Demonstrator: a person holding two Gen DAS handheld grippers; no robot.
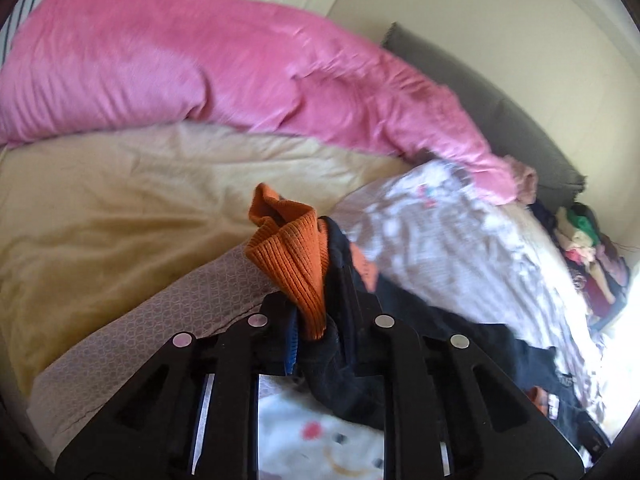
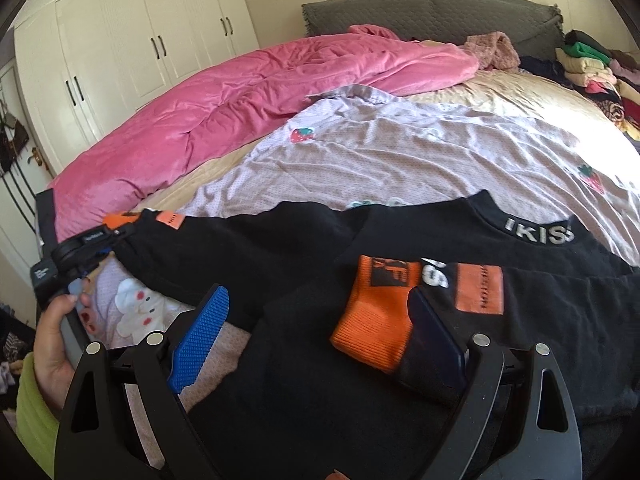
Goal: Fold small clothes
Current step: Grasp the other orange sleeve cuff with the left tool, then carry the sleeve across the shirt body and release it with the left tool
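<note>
Left wrist view is showing the left gripper (image 1: 316, 320) pinching an orange cuff (image 1: 292, 256) of the black top (image 1: 460, 332) at lower centre. Right wrist view is showing the right gripper (image 2: 320, 336) hanging spread over the top, its other cuff (image 2: 372, 332) lying between the fingers, ungripped. One sleeve is already lying across the body; the remaining folds are looking undone, and a clothes pile (image 2: 592, 68) is waiting at upper right.
</note>
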